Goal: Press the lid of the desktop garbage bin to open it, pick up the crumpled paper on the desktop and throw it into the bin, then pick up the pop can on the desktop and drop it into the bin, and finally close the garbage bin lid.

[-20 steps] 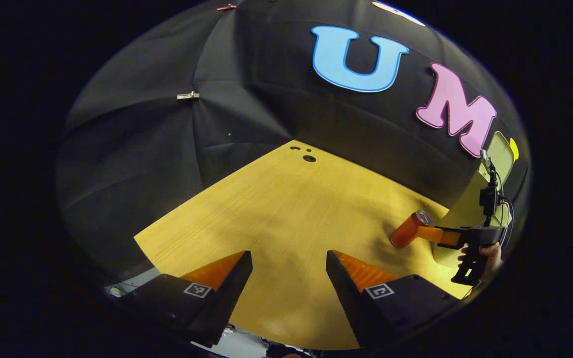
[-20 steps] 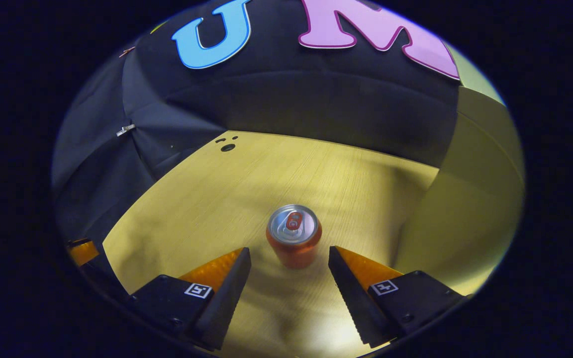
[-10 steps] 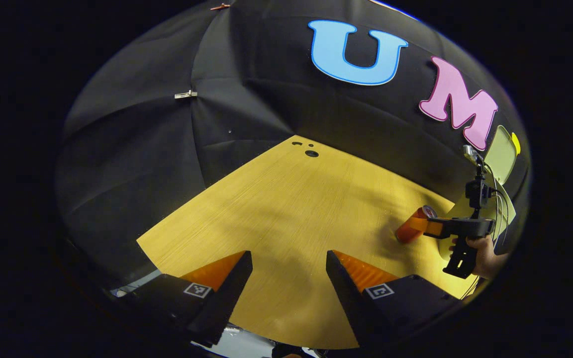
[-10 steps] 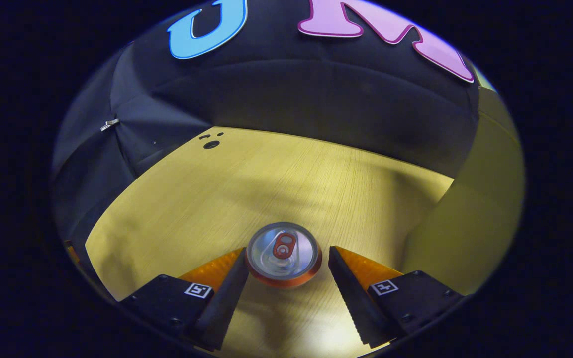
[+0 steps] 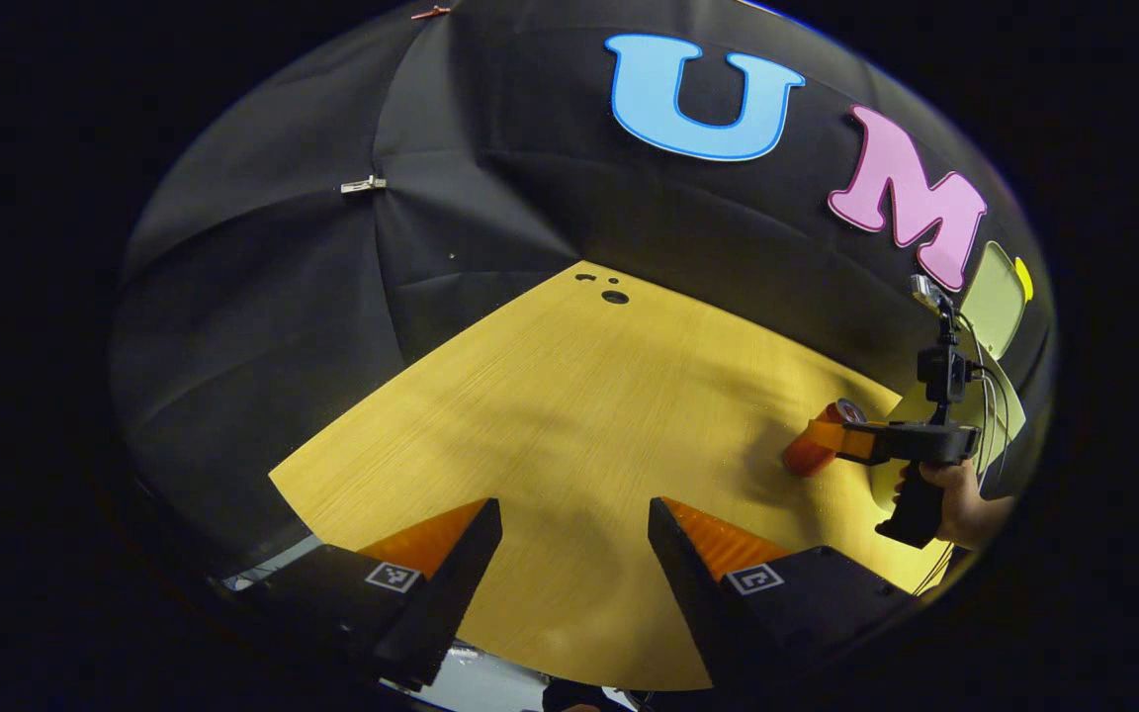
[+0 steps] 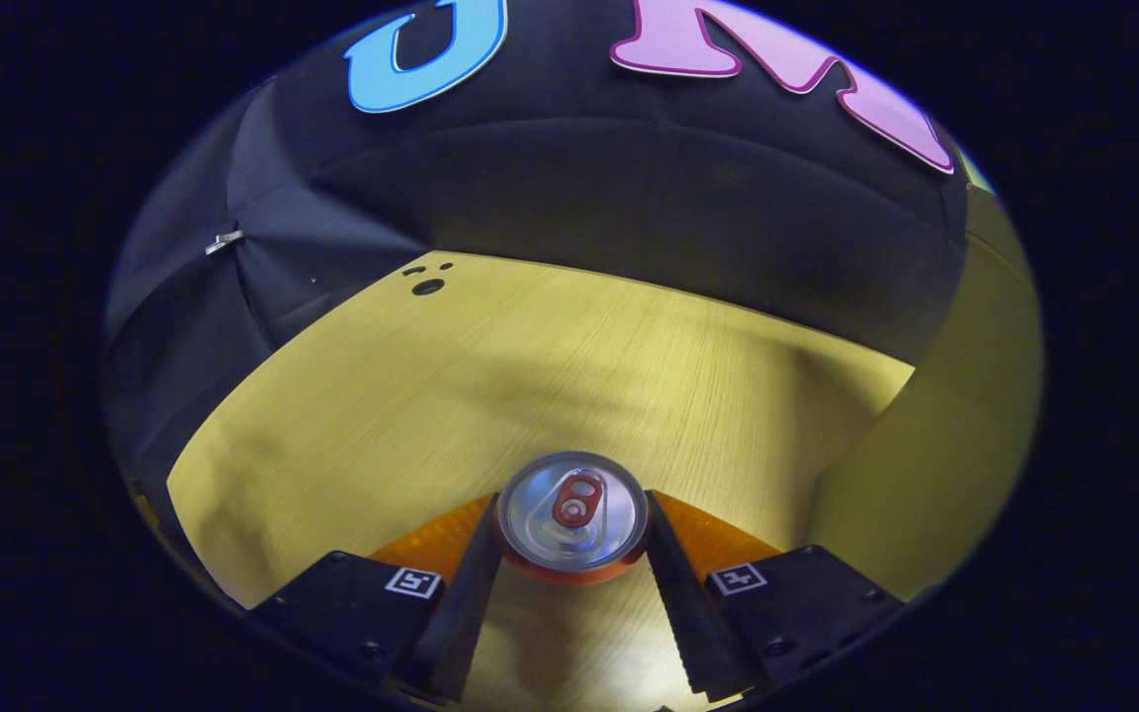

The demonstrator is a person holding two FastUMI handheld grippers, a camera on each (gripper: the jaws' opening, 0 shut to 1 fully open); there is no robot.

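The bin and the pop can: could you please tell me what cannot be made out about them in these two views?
- Bin, right gripper view: cut off by the image edge; its opening and contents are hidden.
- Bin lid, left gripper view: small at the edge, partly behind the right gripper.
- Crumpled paper: whether it lies inside the bin cannot be told.
- Pop can: its body is hidden under its own top, so the base meeting the table cannot be seen.

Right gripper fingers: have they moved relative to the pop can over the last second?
Yes. The right gripper advanced toward the upright pop can on the table, and its fingers closed in until both now press the can's sides.
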